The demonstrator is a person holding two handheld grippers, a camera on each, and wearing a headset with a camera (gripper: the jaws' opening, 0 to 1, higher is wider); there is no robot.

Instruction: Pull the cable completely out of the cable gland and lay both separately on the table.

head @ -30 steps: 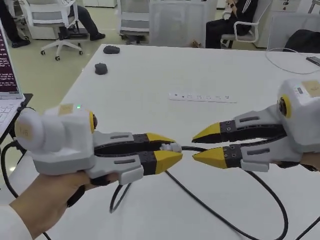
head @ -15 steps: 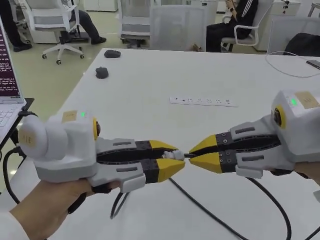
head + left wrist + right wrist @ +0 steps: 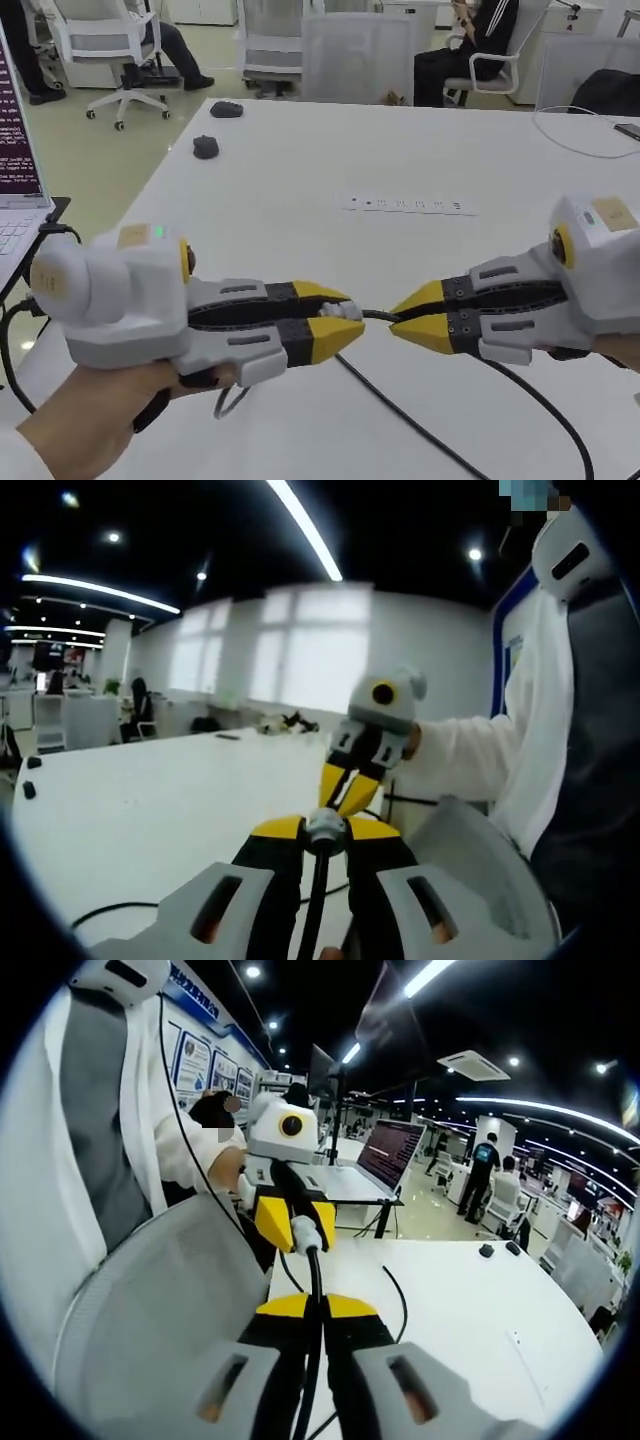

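White cable gland (image 3: 344,311) clamped in left gripper (image 3: 352,315) tips, black cable (image 3: 378,316) pinched just beside it by right gripper (image 3: 399,318), both above the table's (image 3: 300,180) near edge, cable axis running tip-to-tip, so withdrawal looks rightward.

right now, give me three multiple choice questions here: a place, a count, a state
1. Where is the cable gland? A held by the left gripper; B on the floor; C on the laptop.
2. How many computer mice lie on the table? A one; B two; C four.
3. The right gripper is: A wide open; B shut on the cable; C shut on nothing.
1 A, it sits at the yellow tips. 2 B, both far left. 3 B, its jaws pinch the black cable.
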